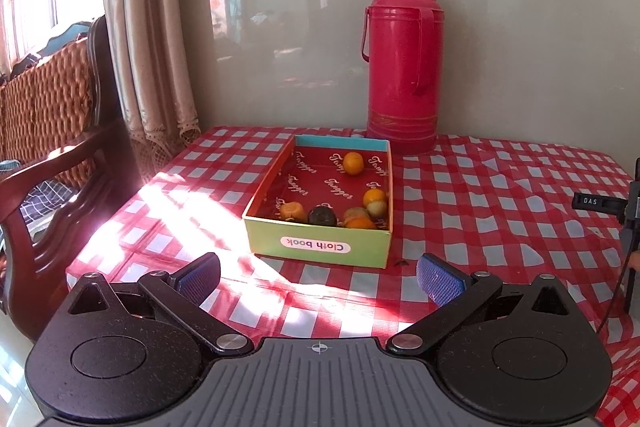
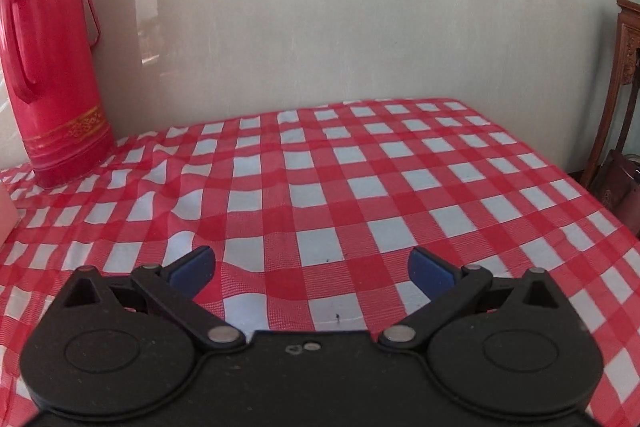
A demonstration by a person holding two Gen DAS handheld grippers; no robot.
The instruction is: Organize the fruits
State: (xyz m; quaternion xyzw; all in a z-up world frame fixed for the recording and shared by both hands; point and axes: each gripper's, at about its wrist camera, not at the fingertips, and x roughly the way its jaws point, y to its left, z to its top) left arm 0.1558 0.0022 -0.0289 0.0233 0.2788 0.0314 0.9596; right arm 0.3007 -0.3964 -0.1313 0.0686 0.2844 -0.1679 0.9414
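A: Left gripper?
B: Spread wide, empty, above the checked cloth. The fruits sit inside the box just ahead, beside the red flask.
A: Right gripper?
B: Spread too, holding nothing.

- A red-and-white checked tablecloth covers the table, which stands against a pale glossy wall.
- An open rectangular cardboard box lies on the cloth, left of centre.
- A tall red plastic thermos flask stands upright behind the box's far right corner, just before the wall.
- In the box, one small orange citrus fruit sits near the far end; the others cluster along the near wall, among them a dark round fruit.
- A dark wooden armchair with a woven back stands left of the table, before a beige curtain.
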